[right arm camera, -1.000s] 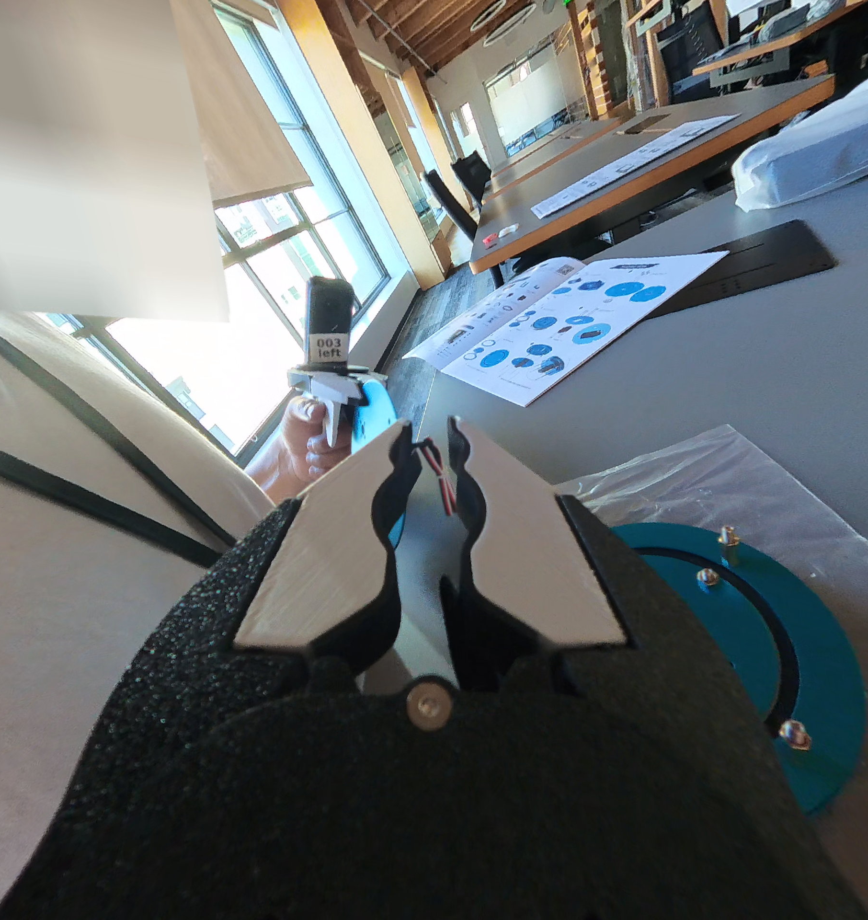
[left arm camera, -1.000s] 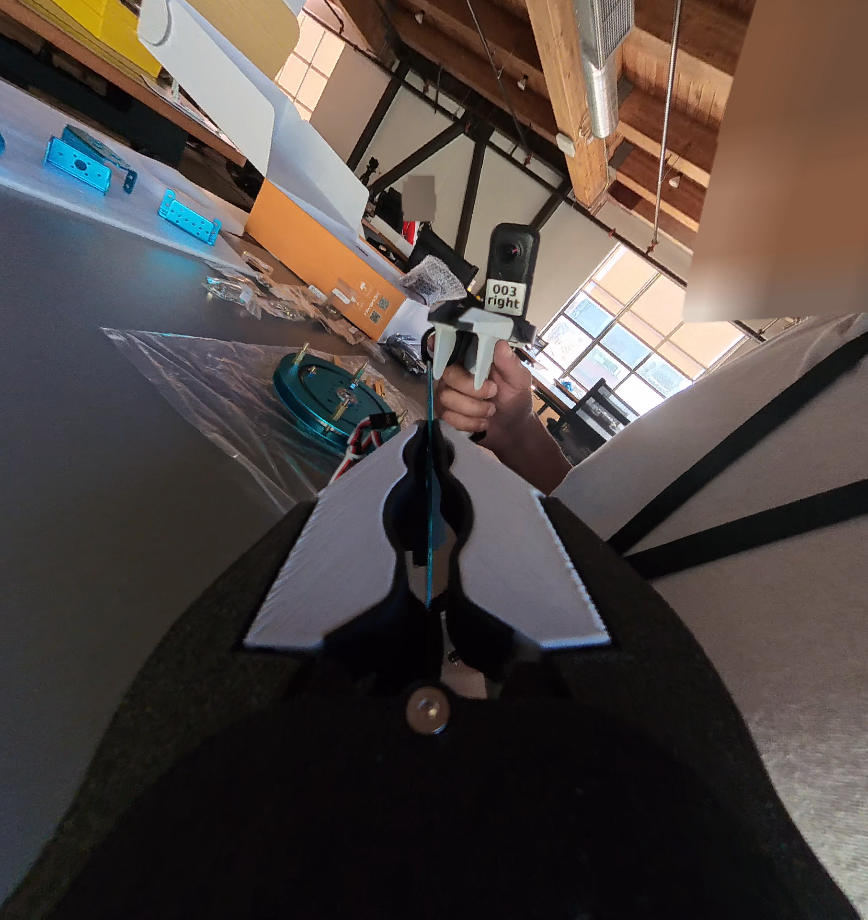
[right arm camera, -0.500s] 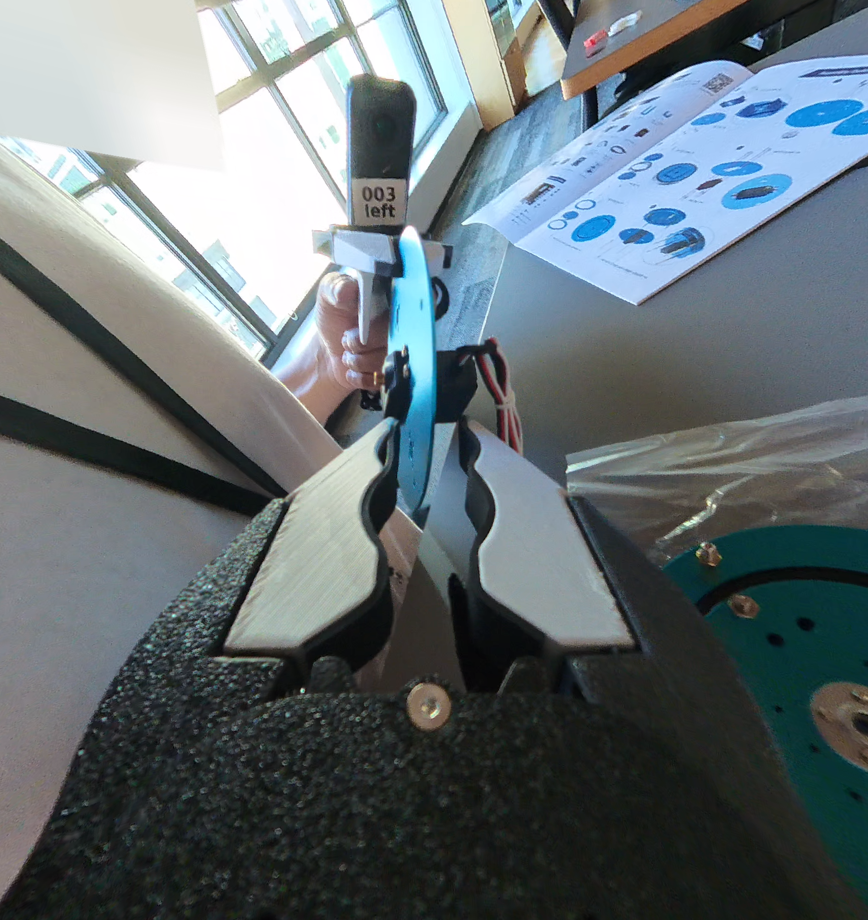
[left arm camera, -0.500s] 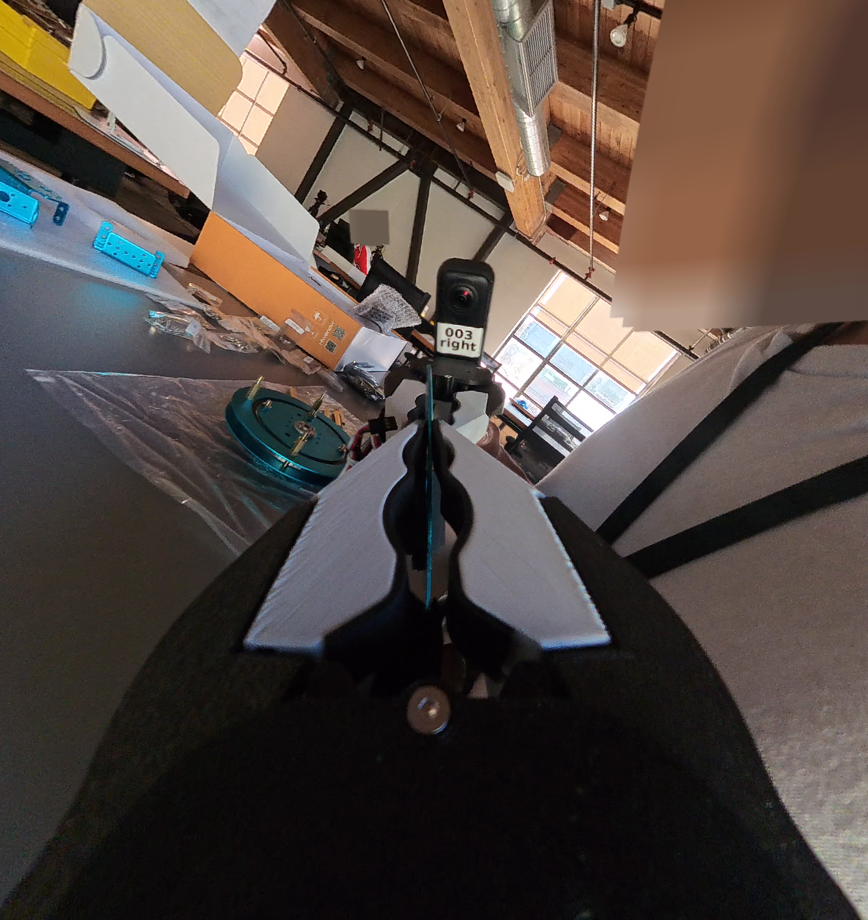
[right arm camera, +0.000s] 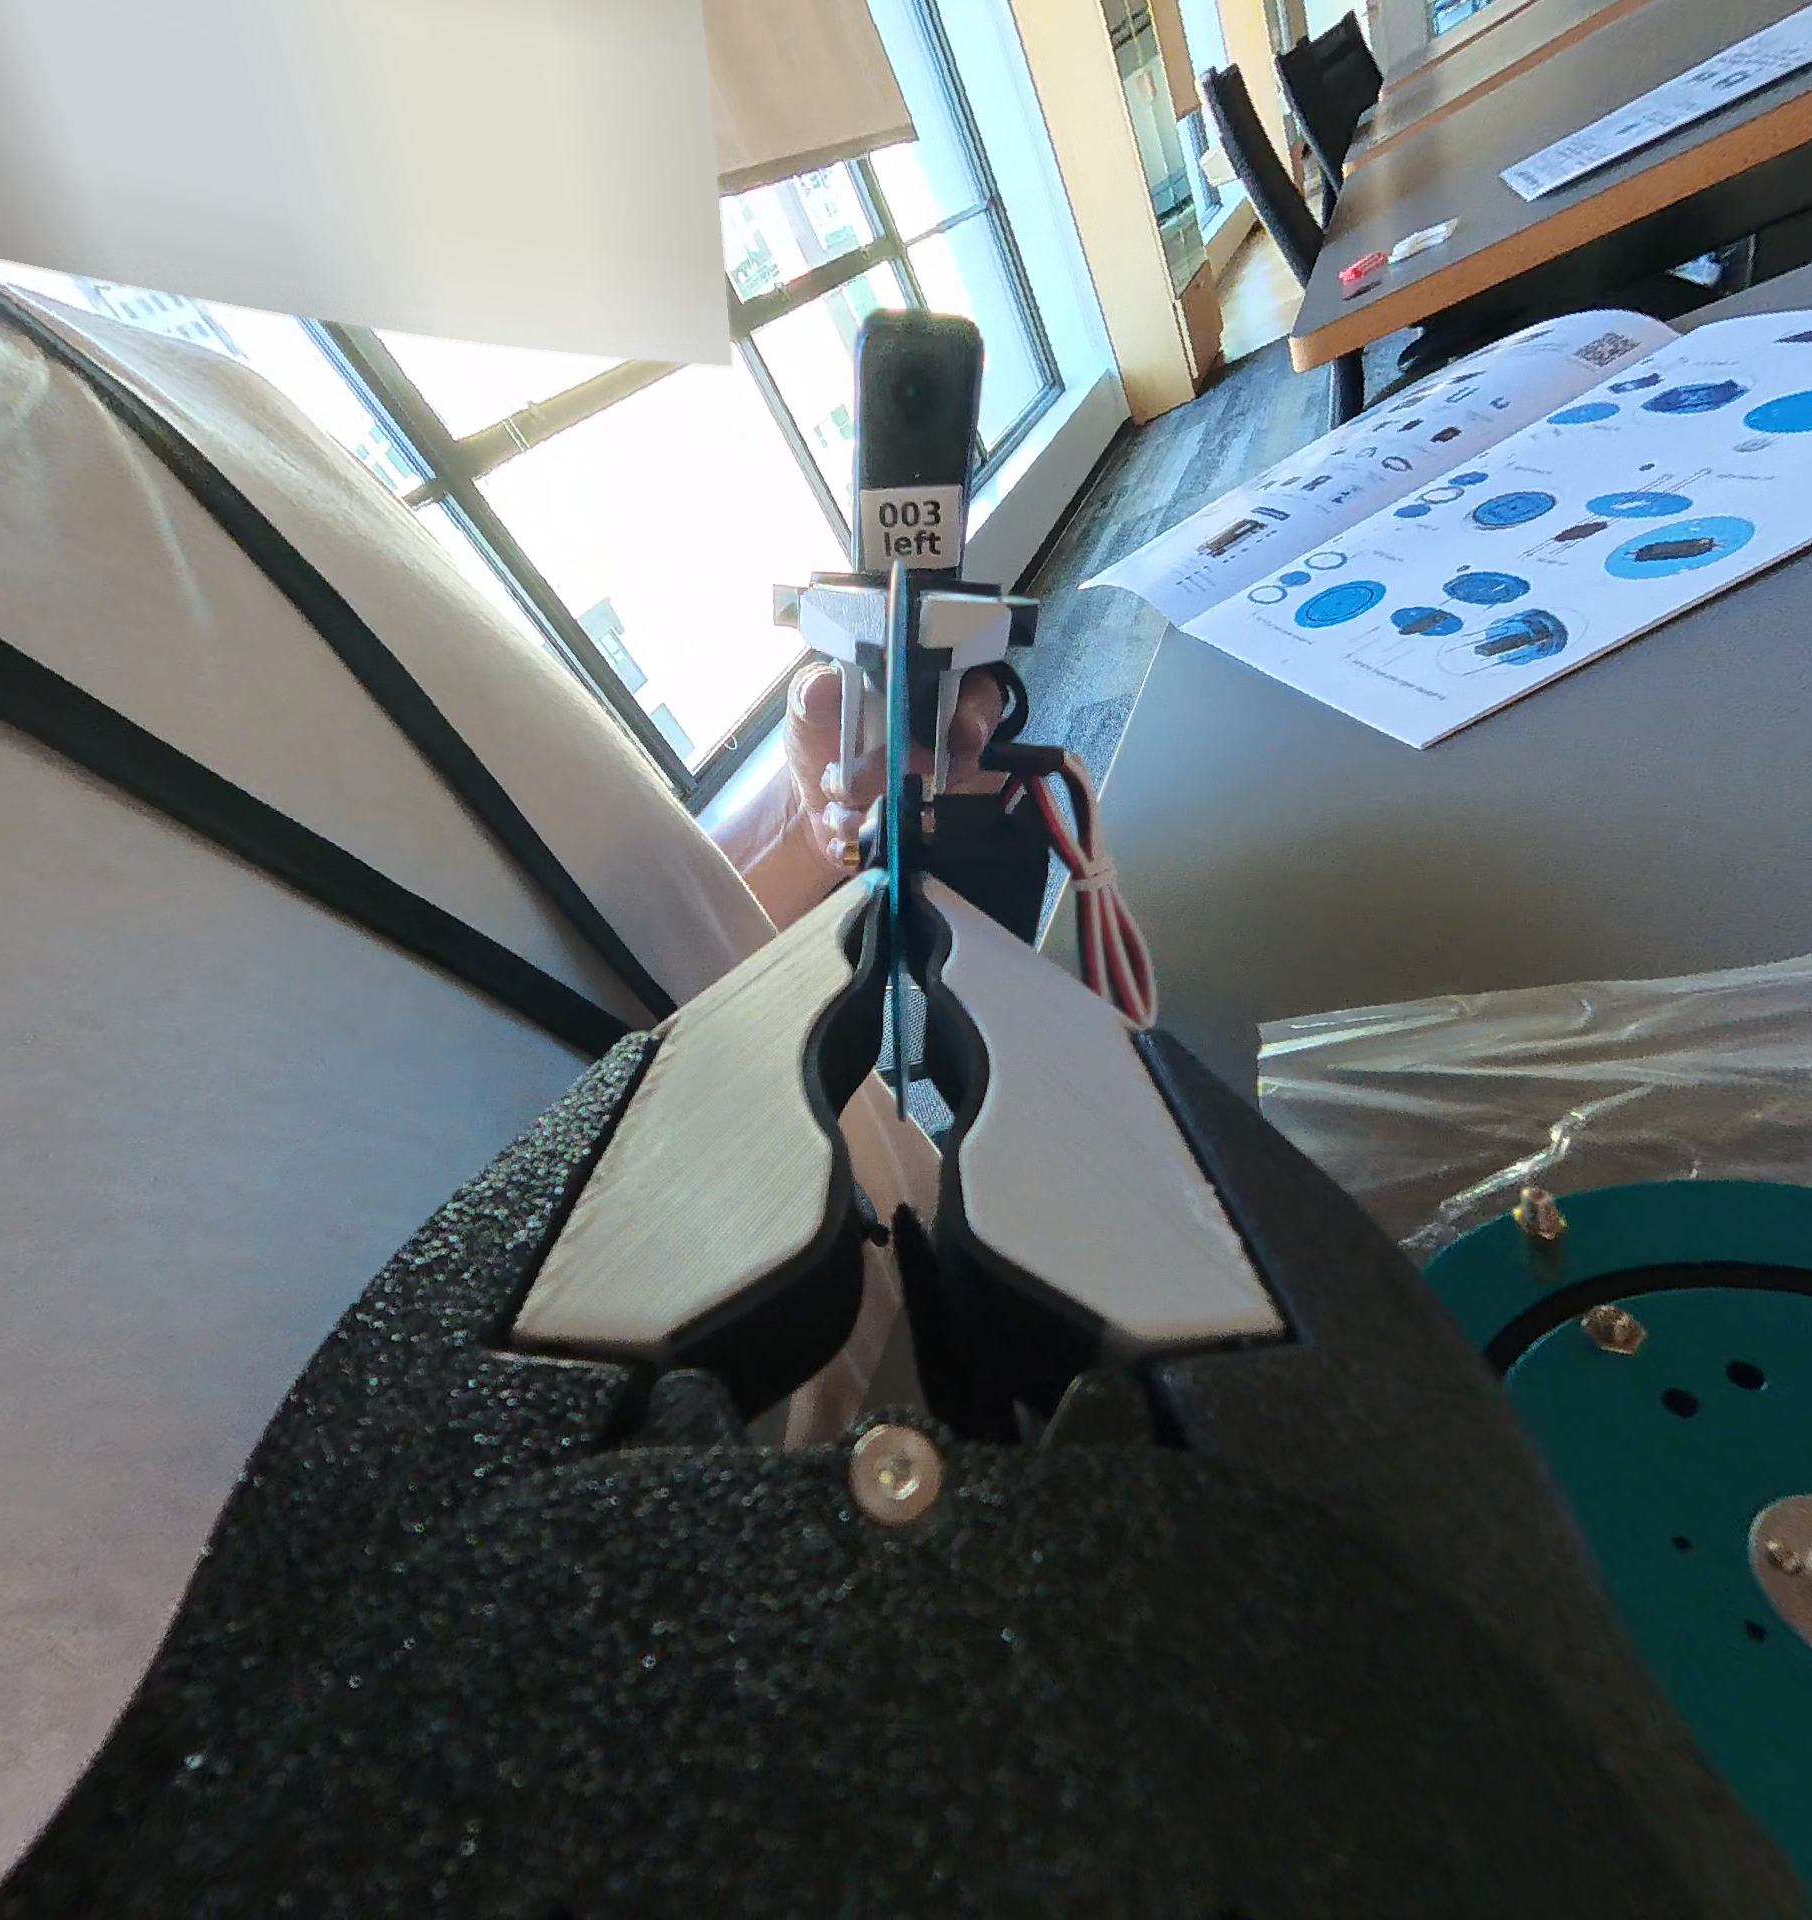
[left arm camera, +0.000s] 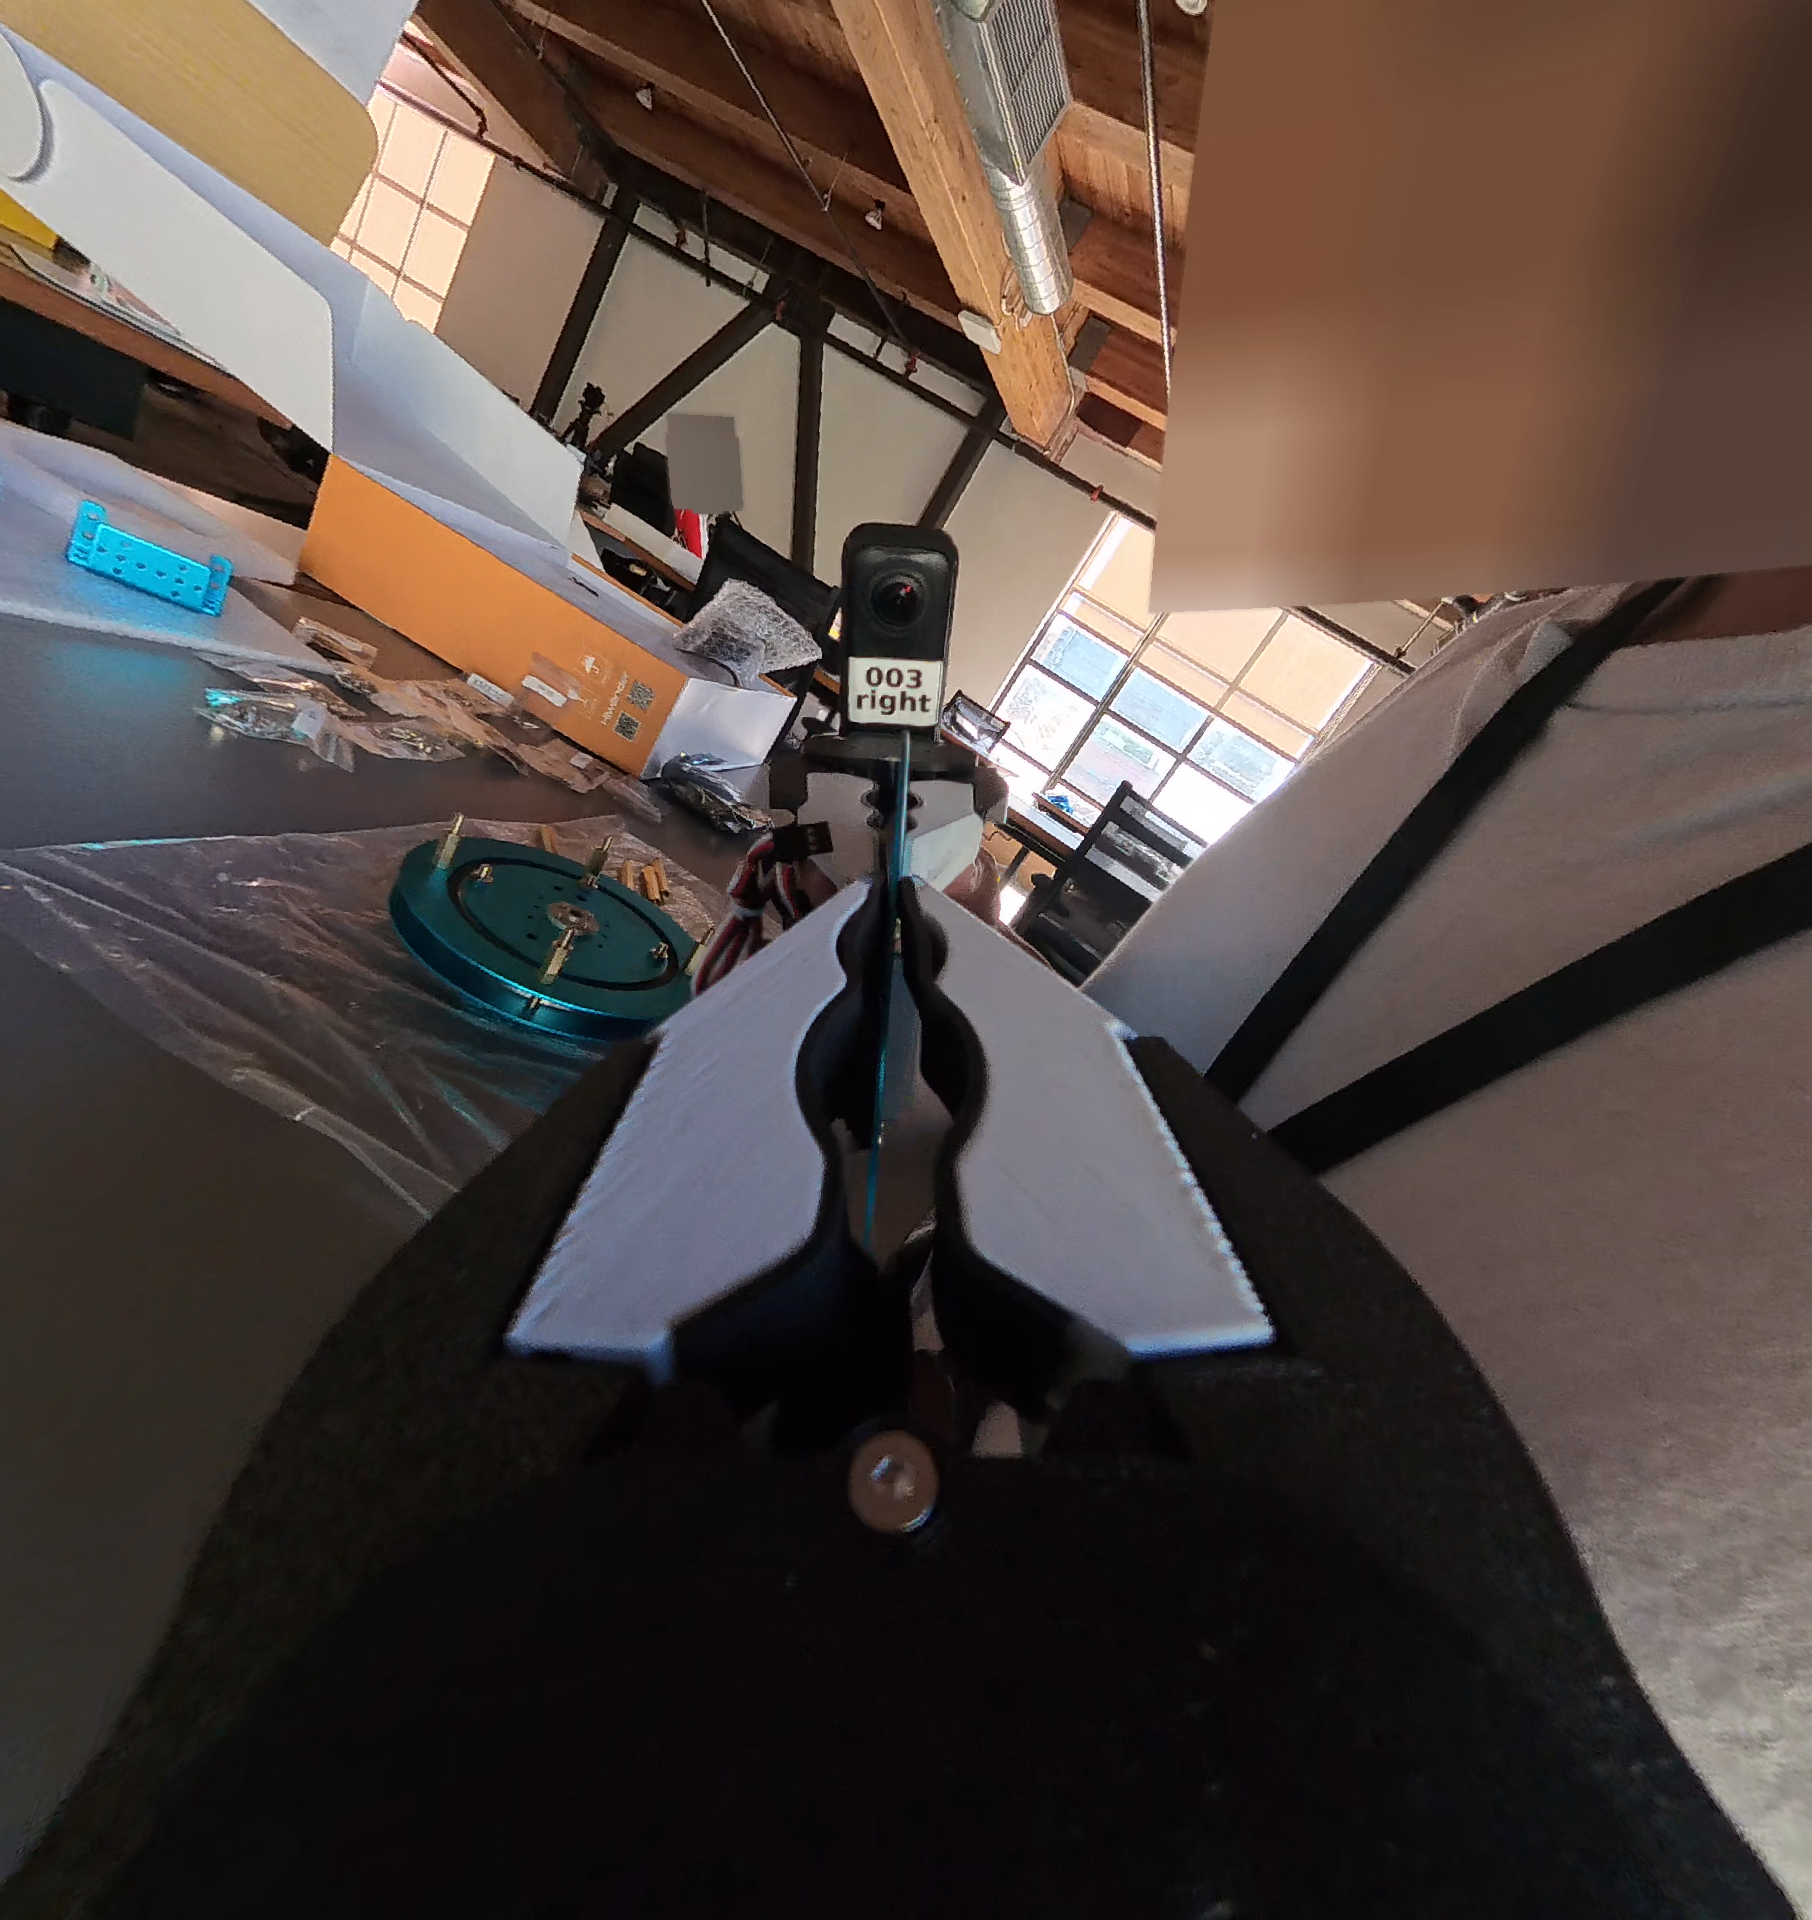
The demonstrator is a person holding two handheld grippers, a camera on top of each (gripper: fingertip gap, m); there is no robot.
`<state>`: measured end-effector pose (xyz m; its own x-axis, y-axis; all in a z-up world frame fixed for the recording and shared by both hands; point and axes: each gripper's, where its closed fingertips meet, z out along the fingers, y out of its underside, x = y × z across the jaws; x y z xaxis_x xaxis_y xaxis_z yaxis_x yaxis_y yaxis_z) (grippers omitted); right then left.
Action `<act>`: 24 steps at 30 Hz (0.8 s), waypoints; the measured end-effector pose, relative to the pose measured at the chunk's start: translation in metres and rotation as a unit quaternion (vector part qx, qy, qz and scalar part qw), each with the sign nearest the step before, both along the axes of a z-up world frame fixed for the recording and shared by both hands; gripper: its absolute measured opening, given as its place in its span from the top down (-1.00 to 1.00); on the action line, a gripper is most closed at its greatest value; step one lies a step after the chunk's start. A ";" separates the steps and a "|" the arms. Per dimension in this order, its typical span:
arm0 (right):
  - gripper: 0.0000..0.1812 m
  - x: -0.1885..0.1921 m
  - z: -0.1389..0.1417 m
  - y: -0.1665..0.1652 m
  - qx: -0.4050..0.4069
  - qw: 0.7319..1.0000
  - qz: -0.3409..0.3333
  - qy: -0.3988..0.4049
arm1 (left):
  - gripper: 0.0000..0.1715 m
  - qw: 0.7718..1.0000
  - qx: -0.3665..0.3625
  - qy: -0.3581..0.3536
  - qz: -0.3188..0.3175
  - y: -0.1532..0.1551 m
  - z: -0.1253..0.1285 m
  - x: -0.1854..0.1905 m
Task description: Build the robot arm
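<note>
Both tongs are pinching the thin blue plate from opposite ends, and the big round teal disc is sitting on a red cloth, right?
Not quite. The left tongs and the right tongs do both pinch the thin blue plate from opposite ends. But the round teal disc sits on a clear plastic sheet, not a red cloth. The left wrist view shows it best.

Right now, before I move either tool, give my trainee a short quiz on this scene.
1. True or false: the left tool clamps a thin teal plate edge-on.
2. The round teal base lies on: A) a clear plastic bag, B) a metal tray, C) a folded towel.
3. What is the right tool shut on?
Key: 1 true; 2 A; 3 the thin teal plate.
</note>
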<state>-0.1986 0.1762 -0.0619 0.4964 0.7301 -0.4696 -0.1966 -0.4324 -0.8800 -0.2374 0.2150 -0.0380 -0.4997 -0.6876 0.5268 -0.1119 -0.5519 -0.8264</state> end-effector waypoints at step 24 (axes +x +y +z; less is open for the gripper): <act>1.00 0.007 0.002 -0.008 0.010 1.000 0.005 0.008 | 1.00 0.995 0.096 0.027 -0.015 -0.022 -0.019 0.002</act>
<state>-0.1915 0.1685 -0.0600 0.4811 0.7440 -0.4637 -0.2067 -0.4177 -0.8848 -0.2356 0.1931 -0.0572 -0.4961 -0.7635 0.4135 -0.1729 -0.3799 -0.9087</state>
